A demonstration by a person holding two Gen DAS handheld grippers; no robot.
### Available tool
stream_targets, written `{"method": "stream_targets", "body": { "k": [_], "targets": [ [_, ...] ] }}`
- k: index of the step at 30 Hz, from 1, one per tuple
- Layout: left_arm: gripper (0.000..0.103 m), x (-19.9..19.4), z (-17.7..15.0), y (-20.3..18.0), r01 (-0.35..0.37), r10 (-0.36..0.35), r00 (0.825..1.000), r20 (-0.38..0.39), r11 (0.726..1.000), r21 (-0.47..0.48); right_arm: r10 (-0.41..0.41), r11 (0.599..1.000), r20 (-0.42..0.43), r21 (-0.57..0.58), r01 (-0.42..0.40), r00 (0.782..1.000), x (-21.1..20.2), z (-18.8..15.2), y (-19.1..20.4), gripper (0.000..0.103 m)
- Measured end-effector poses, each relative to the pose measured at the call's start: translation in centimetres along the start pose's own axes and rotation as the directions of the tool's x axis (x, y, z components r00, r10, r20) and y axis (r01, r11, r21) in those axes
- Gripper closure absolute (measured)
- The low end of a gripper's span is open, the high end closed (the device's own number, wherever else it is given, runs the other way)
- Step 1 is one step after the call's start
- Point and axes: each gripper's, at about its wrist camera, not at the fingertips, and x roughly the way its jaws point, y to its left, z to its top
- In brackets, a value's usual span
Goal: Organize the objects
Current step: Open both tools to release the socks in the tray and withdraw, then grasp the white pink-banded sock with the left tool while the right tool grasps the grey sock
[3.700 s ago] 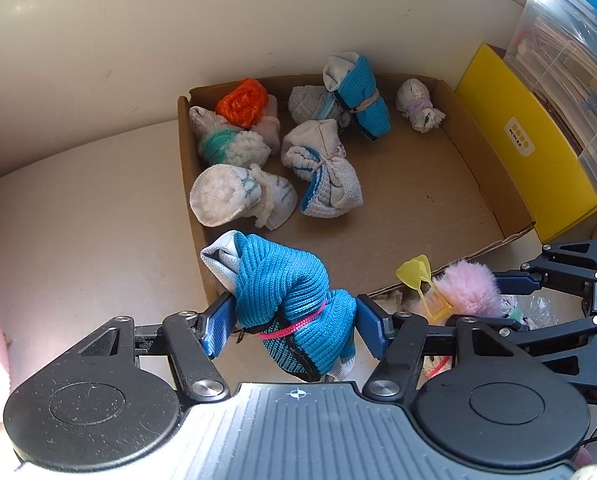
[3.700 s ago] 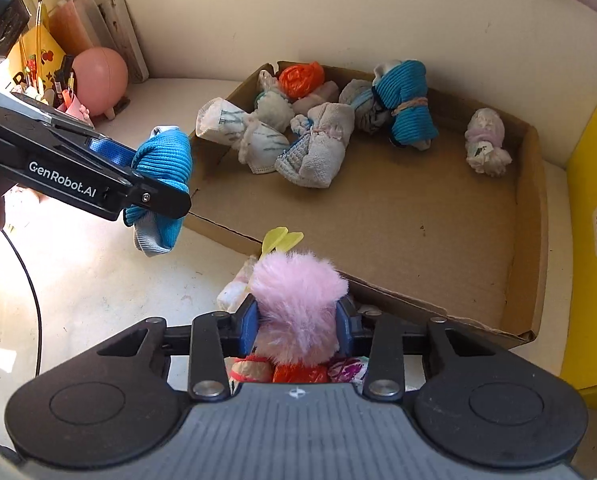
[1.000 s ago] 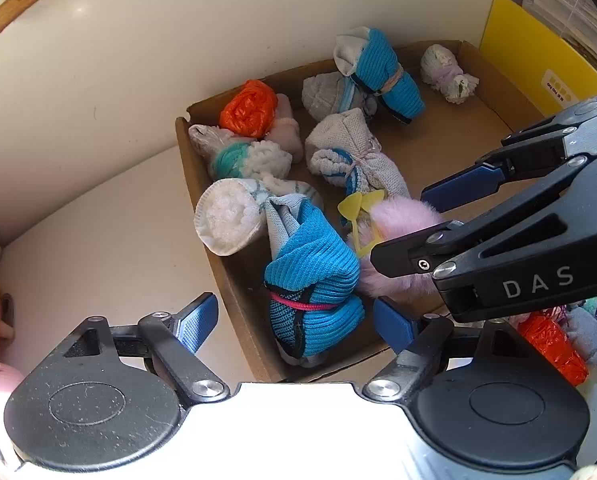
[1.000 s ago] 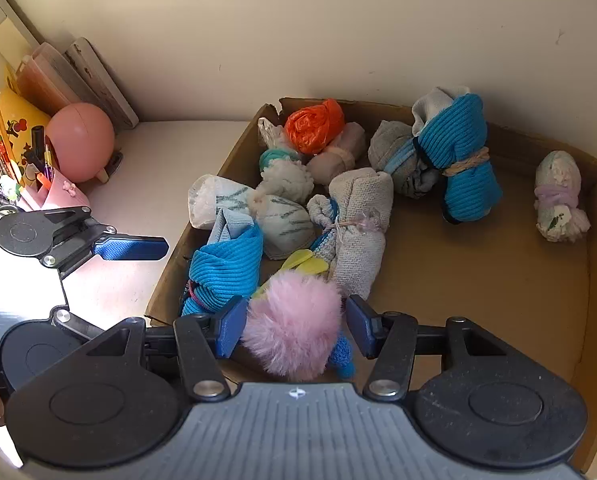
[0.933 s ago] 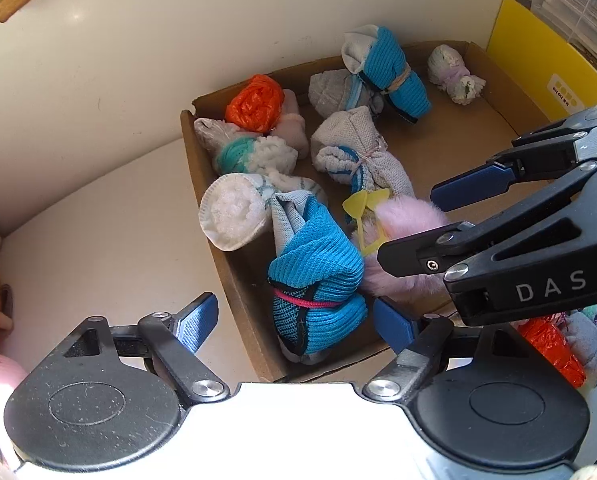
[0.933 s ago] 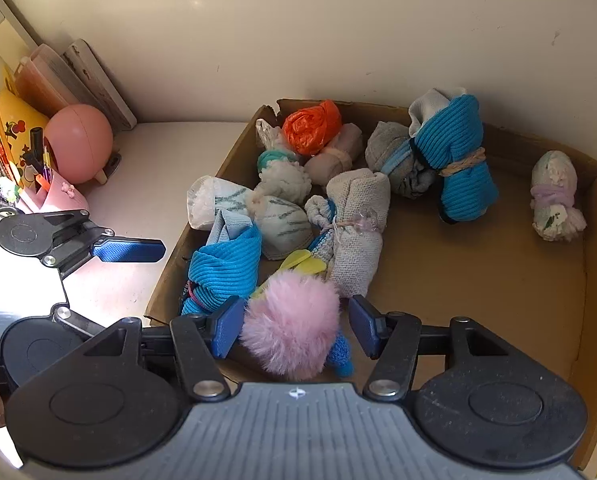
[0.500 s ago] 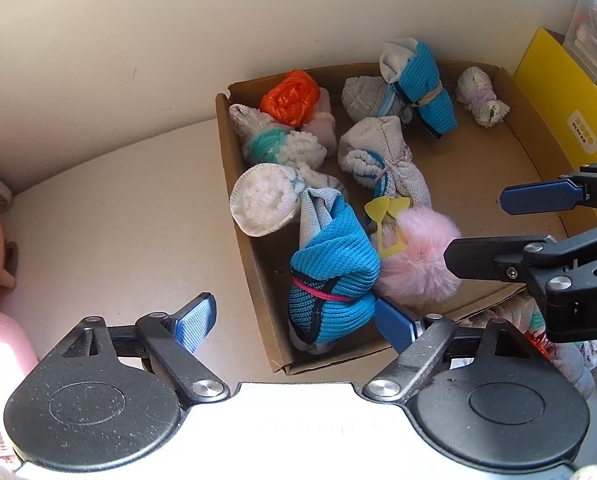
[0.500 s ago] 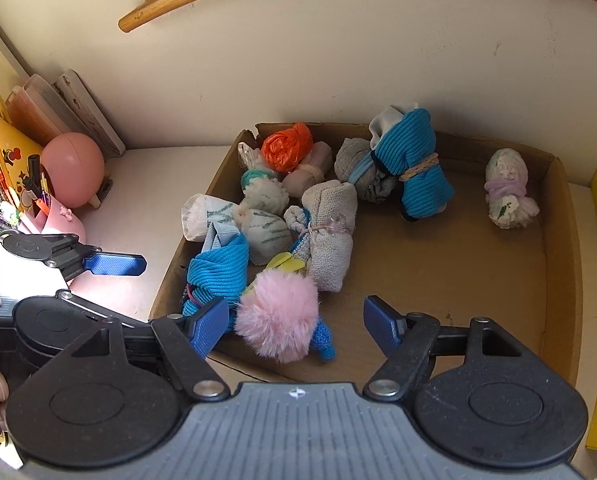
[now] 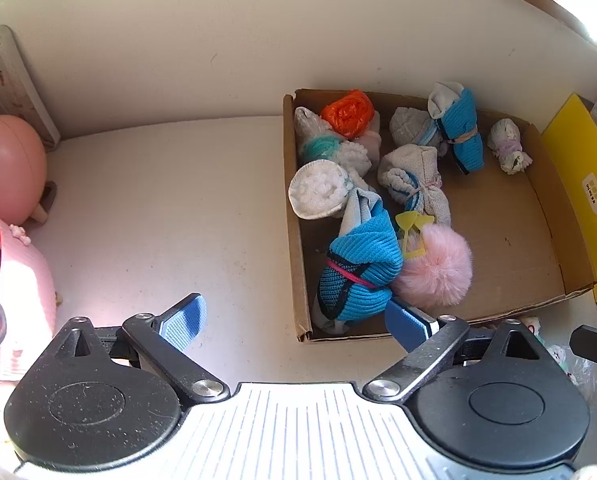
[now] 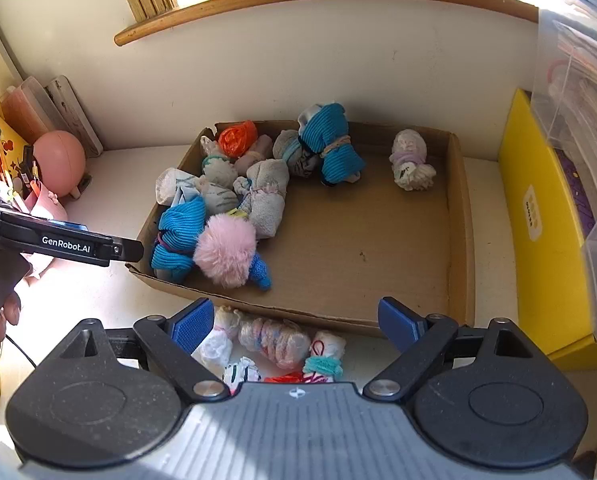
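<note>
both grippers (image 9: pixel 294 320) (image 10: pixel 294 320) now farther from box (image 10: pixel 456 216)

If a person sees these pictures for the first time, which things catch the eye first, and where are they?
The fluffy pink pompom stands out, lying in the cardboard box near its front left corner, against a bright blue sock bundle. An orange bundle glows in the far left corner.

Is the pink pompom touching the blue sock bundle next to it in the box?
Touching. In the right wrist view the pink pompom presses against the blue sock bundle with no cardboard showing between them.
</note>
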Motion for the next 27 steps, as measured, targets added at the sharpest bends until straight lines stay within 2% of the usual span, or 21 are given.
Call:
{"method": "stream_targets", "body": {
  "k": [5,9,11,14,17,20,27],
  "targets": [
    [0.005,0.0,-2.8,-0.6,0.016,-0.016,0.999,-0.043,1.000,-0.003,-0.054,0.998,-0.011,-0.012,0.054,0.998,-1.2,-3.9,-0.9,0.020],
    [0.005,0.7,-5.4,-0.9,0.047,-0.048,0.993,-0.104,0.999,-0.007,-0.061,0.997,-0.055,-0.048,0.058,0.997,-1.0,-6.4,-0.9,0.032],
    [0.005,0.4,-6.4,-0.6,0.069,-0.071,0.990,-0.123,0.997,-0.021,-0.060,0.997,-0.071,-0.057,0.056,0.996,-0.8,-7.2,-0.9,0.044],
    [0.005,0.8,-6.2,-1.8,0.069,-0.071,0.990,-0.123,0.997,-0.021,-0.074,0.994,-0.065,-0.086,0.068,0.995,-0.8,-7.8,-0.5,0.054],
    [0.005,1.3,-5.7,-2.9,0.072,-0.072,0.990,-0.121,0.997,-0.009,-0.054,0.986,-0.031,-0.162,0.048,0.998,-1.6,-8.4,0.5,0.055],
    [0.005,2.4,-5.2,-4.0,0.072,-0.070,0.990,-0.124,0.997,0.014,-0.056,0.975,-0.053,-0.219,0.043,0.997,-0.8,-8.7,1.2,0.059],
    [0.005,3.9,-5.1,-5.6,0.073,-0.066,0.989,-0.133,0.996,0.053,-0.082,0.965,-0.108,-0.258,0.051,0.991,1.4,-9.0,1.0,0.061]
  ]
}}
